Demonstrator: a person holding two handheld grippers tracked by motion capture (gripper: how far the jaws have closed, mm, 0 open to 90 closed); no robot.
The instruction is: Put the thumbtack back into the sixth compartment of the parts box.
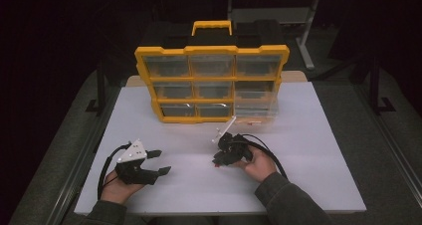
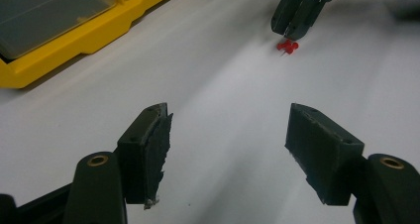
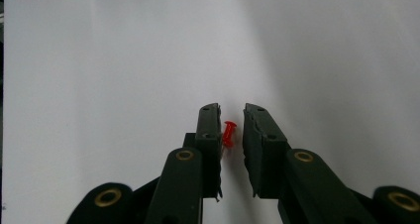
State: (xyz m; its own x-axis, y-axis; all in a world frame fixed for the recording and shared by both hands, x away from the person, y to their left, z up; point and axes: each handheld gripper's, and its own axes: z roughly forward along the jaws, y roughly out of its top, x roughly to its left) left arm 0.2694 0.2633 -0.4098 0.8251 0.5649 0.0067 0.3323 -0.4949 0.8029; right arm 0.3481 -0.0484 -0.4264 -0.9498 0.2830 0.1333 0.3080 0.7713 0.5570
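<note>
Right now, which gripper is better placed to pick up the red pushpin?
Right. The right gripper already has the pushpin between its narrowed jaws on the white table, not yet pinched. The left gripper sits off to the side, jaws wide, nothing between them.

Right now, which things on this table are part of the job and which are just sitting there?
In the job:
- red push pin, lying on the table between the jaws
- right gripper, lowered around it, not yet clamped

Just there:
- yellow organizer case, standing upright
- left gripper, open, idle
- white table

No legible txt or labels anywhere
</note>
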